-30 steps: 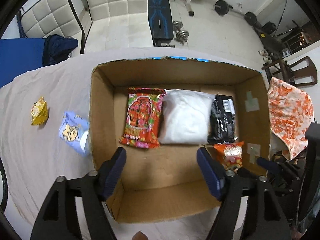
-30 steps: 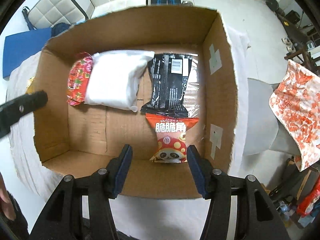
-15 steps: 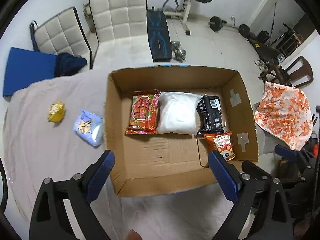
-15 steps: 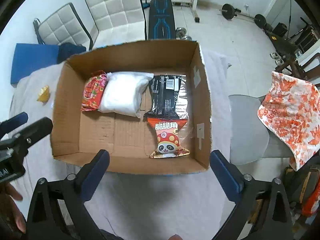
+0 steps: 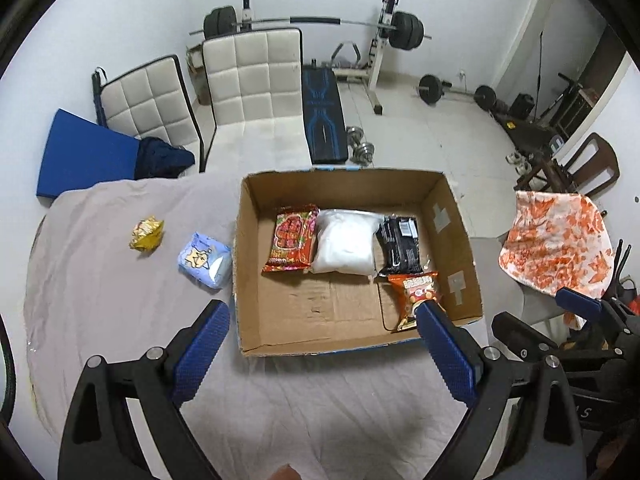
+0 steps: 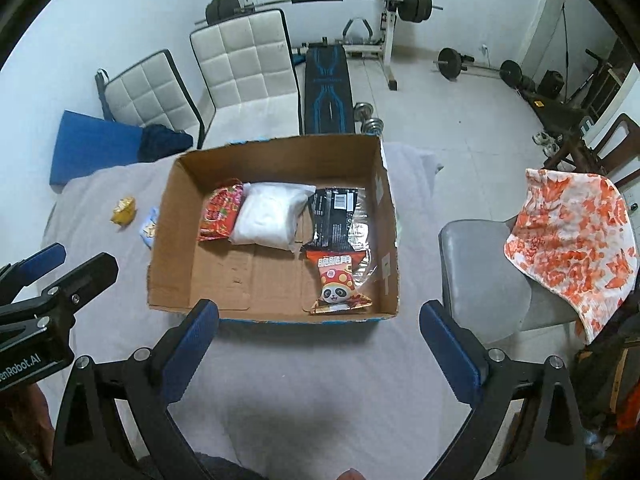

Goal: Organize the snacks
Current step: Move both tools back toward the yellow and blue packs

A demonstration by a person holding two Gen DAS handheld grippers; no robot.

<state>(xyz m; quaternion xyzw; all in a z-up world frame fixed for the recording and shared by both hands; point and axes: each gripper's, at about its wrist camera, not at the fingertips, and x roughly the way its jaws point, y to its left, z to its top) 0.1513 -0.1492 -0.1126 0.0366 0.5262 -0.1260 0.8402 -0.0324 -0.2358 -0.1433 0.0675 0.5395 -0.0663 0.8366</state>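
The left hand-held gripper (image 5: 322,322) hangs above the near edge of the table (image 5: 100,300) with its jaws spread wide and nothing between them; its fingers (image 5: 200,344) are black plastic faced with ribbed blue pads. The right hand-held gripper (image 6: 318,326) is spread just as wide and empty, poised over the table in front of the cardboard box (image 6: 172,248).

The box is open-topped, rectangular, of plain brown corrugated board with a creased floor and patches of pale tape on its right wall. Four snacks lie inside. Along the far side, in a row and touching, are a glossy red packet (image 5: 290,240) printed with sweets, a soft, plump white bag (image 5: 346,242) and a black foil packet (image 5: 400,246) with a barcode. Nearer, in the right corner, a small orange-red packet (image 6: 338,280) with a cartoon panda overlaps the black one's lower end.

Two snacks are outside the box, on the table to its left: a light blue pillow-shaped packet (image 5: 204,260) just beside the box wall, and a crumpled gold foil wrapper (image 5: 147,233) farther left, apart from it.

The table is covered with a smooth, faintly wrinkled grey cloth (image 6: 300,368).
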